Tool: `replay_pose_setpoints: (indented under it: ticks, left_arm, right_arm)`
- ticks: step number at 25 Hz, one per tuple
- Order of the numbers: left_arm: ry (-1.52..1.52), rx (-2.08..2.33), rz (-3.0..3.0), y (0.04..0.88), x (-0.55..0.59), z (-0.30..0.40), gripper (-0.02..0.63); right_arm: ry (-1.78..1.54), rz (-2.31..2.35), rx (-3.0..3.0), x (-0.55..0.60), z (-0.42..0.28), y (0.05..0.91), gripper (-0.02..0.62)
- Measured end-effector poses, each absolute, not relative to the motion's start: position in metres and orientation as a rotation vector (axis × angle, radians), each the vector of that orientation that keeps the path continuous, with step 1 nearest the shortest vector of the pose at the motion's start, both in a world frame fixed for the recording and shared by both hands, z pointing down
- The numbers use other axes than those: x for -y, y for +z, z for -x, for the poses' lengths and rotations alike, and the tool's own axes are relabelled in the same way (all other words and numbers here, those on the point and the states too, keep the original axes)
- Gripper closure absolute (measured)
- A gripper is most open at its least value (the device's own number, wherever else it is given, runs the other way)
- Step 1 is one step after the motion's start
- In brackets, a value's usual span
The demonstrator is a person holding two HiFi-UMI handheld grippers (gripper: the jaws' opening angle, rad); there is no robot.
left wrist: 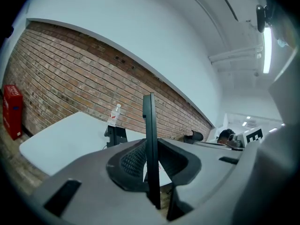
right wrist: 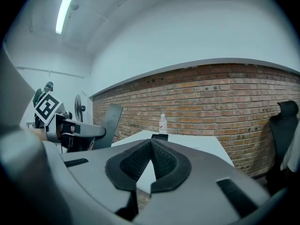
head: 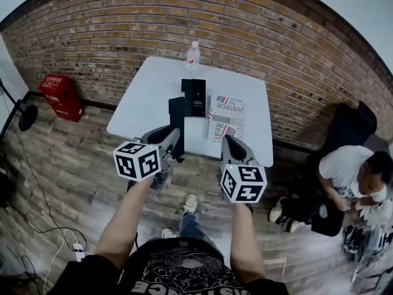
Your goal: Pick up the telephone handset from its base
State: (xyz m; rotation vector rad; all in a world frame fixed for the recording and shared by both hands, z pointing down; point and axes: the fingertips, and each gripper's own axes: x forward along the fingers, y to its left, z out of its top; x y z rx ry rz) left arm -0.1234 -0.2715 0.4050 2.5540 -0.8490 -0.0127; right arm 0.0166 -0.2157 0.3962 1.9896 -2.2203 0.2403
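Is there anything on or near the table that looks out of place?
Yes: the black handset is off its base, pinched between the left tongs by the table's near edge. The rest, bottle and newspaper, lies tidy.

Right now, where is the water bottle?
In the head view, the water bottle stands at the far edge of the white table, close to the brick wall, just behind the black telephone base.
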Motion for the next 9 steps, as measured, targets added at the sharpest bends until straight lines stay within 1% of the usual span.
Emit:
replay_pose_setpoints:
  ticks: [9]
  left_arm:
    - [-0.013, 0.876, -2.545, 0.4053, 0.2703, 0.1316, 0.531]
  right_arm:
    - [0.233, -1.96, 2.247, 0.2155, -0.0095, 0.3944, 0.595]
